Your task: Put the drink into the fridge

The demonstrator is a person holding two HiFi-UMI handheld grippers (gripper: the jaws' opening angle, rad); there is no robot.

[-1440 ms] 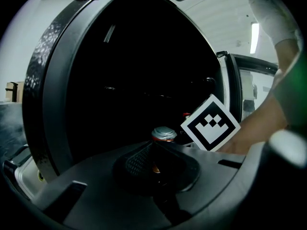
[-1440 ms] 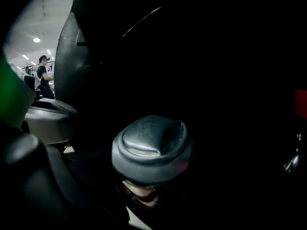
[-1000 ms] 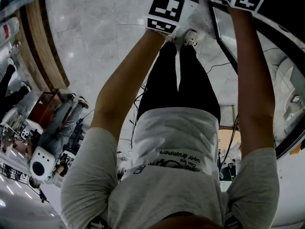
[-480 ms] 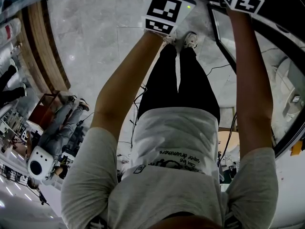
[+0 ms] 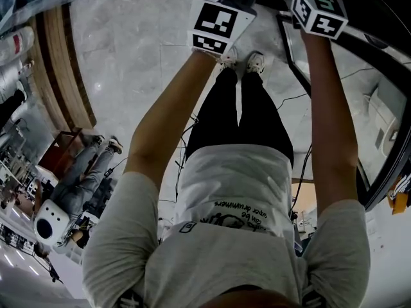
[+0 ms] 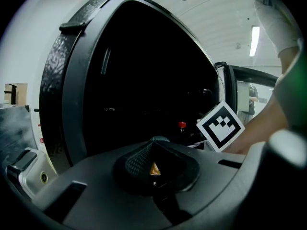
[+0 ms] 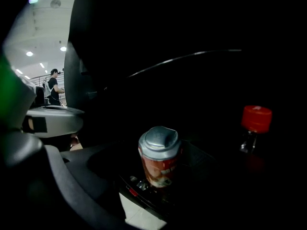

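The drink, a red paper cup with a silver lid (image 7: 159, 157), stands upright on a dark shelf inside the fridge. My right gripper (image 7: 161, 172) is open around it, jaws wide on either side, and the pads do not press on the cup. My left gripper (image 6: 153, 153) is shut with nothing in it and points at the fridge's dark opening (image 6: 144, 80). In the left gripper view the right gripper's marker cube (image 6: 220, 126) reaches into that opening. In the head view only the two marker cubes show, the left (image 5: 220, 23) and the right (image 5: 318, 11).
A red-capped bottle (image 7: 255, 121) stands deeper in the fridge to the right of the cup, and is also in the left gripper view (image 6: 182, 125). The fridge's thick black rim (image 6: 57, 90) frames the opening. The open door (image 5: 379, 120) lies at the right. Other people (image 5: 77, 178) stand on the marble floor.
Both marker cubes sit slightly lower in the head view than a second ago, and the open door at the right has shifted in view. The arms stay stretched forward.
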